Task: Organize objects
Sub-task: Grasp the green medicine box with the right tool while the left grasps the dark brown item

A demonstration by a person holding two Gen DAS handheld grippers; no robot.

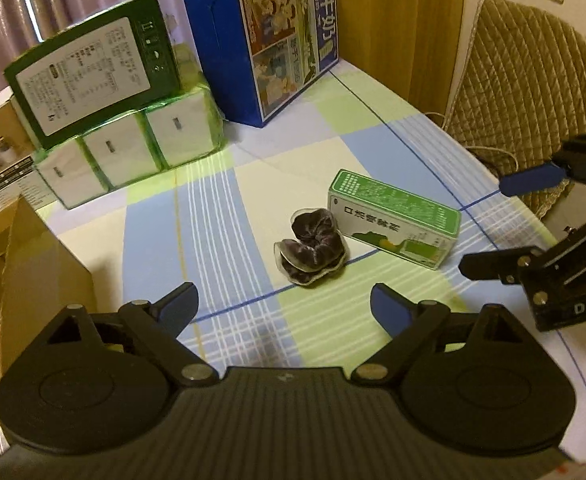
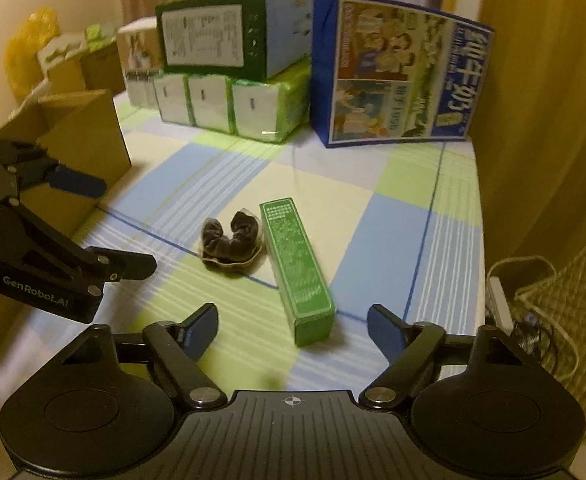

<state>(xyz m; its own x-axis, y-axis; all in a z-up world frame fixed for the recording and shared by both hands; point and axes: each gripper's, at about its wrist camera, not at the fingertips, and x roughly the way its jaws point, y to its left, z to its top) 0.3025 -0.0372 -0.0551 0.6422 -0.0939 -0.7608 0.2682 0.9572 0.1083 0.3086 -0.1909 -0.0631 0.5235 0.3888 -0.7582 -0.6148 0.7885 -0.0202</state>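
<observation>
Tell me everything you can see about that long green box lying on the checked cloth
The long green box is a slim carton, seemingly cardboard, with a green printed top, green ends and a white side panel carrying dark characters and a landscape picture. It looks closed and undamaged. It lies flat on its long side on the checked cloth, right beside the dark scrunchie, perhaps just touching it. Neither gripper touches it; the right gripper, open, points at its near end.

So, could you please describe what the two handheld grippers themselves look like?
Both are matte black. The left gripper has a ribbed body, two round discs, silver pivot pins and blue finger pads. The right gripper matches it, with a small crosshair mark on its body. White lettering shows on each gripper's side: "GenRobot.AI" on the left, "DAS" on the right.
</observation>
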